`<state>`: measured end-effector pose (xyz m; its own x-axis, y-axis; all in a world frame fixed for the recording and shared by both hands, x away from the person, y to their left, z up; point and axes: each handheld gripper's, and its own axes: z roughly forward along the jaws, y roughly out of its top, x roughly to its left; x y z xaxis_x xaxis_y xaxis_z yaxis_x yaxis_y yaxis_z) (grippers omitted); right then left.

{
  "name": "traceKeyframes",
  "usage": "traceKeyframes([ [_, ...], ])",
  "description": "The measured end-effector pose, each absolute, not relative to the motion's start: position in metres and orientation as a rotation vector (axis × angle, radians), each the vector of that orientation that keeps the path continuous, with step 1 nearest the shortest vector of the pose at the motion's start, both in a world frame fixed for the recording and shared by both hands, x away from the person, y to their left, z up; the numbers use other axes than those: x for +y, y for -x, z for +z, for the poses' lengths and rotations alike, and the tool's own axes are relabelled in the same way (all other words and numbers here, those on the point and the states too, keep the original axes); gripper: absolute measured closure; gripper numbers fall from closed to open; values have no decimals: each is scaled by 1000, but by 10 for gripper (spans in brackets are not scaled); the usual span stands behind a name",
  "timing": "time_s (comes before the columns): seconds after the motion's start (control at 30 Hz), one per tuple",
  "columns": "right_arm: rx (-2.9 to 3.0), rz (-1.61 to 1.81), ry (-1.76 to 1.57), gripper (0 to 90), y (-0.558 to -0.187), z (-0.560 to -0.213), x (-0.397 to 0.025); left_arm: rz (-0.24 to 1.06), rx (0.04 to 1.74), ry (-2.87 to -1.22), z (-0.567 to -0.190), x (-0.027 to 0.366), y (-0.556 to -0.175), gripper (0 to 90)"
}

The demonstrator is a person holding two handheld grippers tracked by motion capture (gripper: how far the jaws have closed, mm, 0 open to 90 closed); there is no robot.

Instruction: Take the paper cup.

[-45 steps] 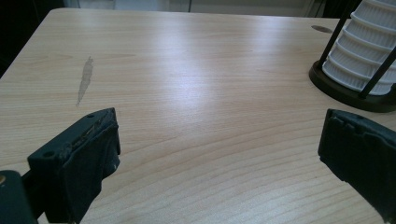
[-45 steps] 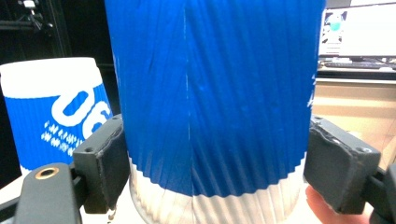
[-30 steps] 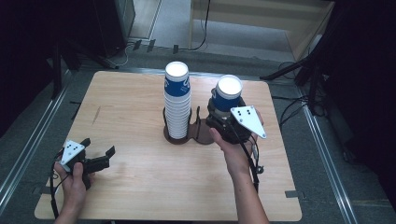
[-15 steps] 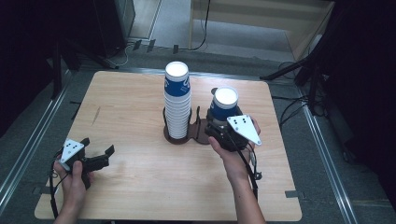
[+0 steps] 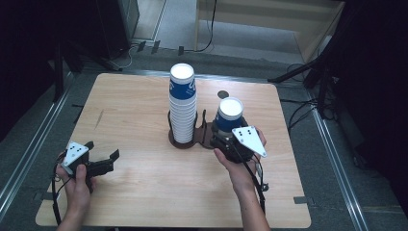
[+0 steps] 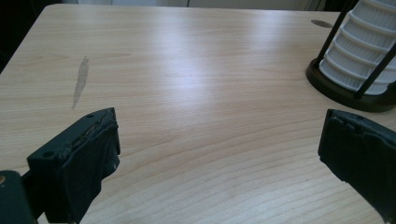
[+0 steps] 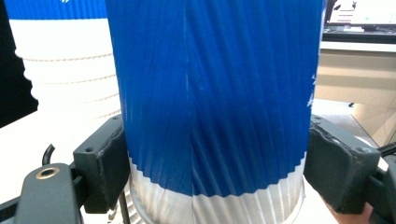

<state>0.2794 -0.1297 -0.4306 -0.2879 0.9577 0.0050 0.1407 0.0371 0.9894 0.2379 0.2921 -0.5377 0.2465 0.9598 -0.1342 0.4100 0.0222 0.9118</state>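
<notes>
A tall stack of blue-and-white ribbed paper cups (image 5: 182,103) stands in a dark wire holder (image 5: 179,141) at the middle of the wooden table. Just right of it is a single blue cup (image 5: 229,114), low over the holder's right side, with my right gripper (image 5: 226,140) shut on it. In the right gripper view the cup (image 7: 215,93) sits between both pads (image 7: 105,158), with the stack (image 7: 65,70) behind at the left. My left gripper (image 5: 105,162) rests open near the front left. In its own view my left gripper (image 6: 219,140) has nothing between its jaws, and the stack (image 6: 364,51) is at the top right.
The wooden table (image 5: 144,197) has a grey smear (image 6: 80,79) on its left part and a small dark spot (image 5: 222,94) behind the single cup. Cables and dark stands (image 5: 317,72) crowd the floor beyond the far and right edges.
My right gripper has come down and slightly toward me with the single cup, now low beside the stack at the holder. The left gripper has barely moved.
</notes>
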Motion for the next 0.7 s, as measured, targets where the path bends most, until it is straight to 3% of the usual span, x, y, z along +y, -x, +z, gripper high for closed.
traceKeyframes([
  [0.7,1619,1346,-1184,172,-264,-466,-128,701,1167,-1588,-495,245,-245,0],
])
